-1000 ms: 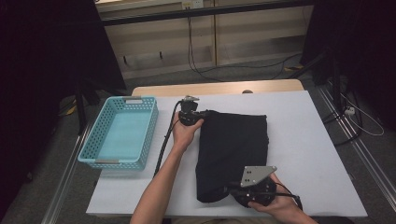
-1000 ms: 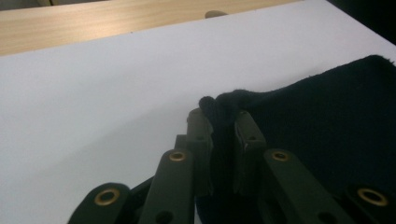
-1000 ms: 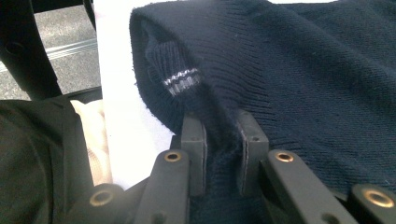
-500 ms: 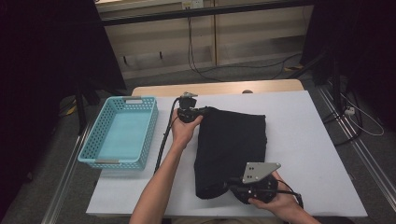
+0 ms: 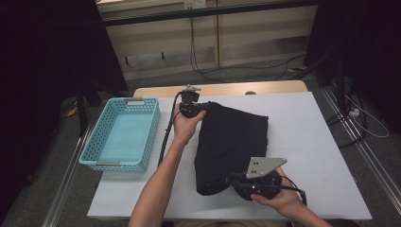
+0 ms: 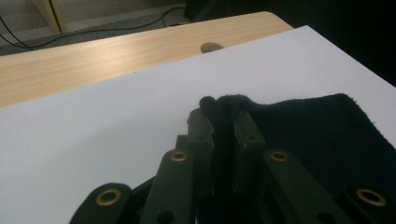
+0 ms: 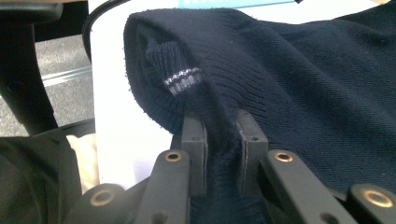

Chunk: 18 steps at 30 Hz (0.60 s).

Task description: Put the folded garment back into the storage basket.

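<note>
A dark blue knit sweater (image 5: pixel 234 142) lies folded on the white counter (image 5: pixel 312 127), just right of a blue basket (image 5: pixel 124 133). It looks soft and thick — a small grey-striped tag shows inside one folded edge. The left tool (image 6: pixel 224 123) pinches the far corner of the sweater. The right tool (image 7: pixel 223 122) pinches the near edge — the cloth bunches up between its jaws.

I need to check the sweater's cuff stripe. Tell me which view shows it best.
The right gripper view: the striped cuff sits close up, tucked inside the sweater fold just above the tongs. The high view shows the whole sweater as a dark shape, no stripe. The left gripper view shows a plain pinched edge.
</note>
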Each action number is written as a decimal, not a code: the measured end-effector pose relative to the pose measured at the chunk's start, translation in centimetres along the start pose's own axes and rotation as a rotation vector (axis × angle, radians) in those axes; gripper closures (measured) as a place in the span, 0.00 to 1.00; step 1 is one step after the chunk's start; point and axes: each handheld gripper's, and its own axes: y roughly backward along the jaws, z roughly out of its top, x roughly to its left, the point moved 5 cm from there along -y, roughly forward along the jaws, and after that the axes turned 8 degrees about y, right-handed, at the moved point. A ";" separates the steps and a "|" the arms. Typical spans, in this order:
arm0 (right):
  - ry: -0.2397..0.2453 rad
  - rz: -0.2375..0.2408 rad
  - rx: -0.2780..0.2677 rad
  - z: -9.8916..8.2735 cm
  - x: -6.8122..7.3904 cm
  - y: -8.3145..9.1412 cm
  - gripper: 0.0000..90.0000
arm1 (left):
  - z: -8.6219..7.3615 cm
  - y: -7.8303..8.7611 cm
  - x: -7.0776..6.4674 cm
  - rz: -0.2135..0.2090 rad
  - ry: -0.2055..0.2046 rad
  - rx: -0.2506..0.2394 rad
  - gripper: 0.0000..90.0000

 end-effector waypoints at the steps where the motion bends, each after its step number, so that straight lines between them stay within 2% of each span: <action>1: 0.003 -0.003 -0.003 0.1 -0.1 0.0 0.86 | 0.2 0.1 0.0 0.003 -0.003 -0.006 0.90; 5: 0.013 -0.008 -0.012 0.8 -0.3 0.1 0.86 | 0.7 0.4 0.2 0.009 -0.004 -0.002 0.90; 14: 0.032 -0.008 -0.047 2.2 -0.7 0.0 0.86 | 1.8 1.8 1.0 0.035 -0.005 -0.032 0.90; 18: 0.041 -0.010 -0.061 2.9 -0.8 -0.1 0.86 | 2.3 2.5 1.5 0.040 0.008 -0.046 0.90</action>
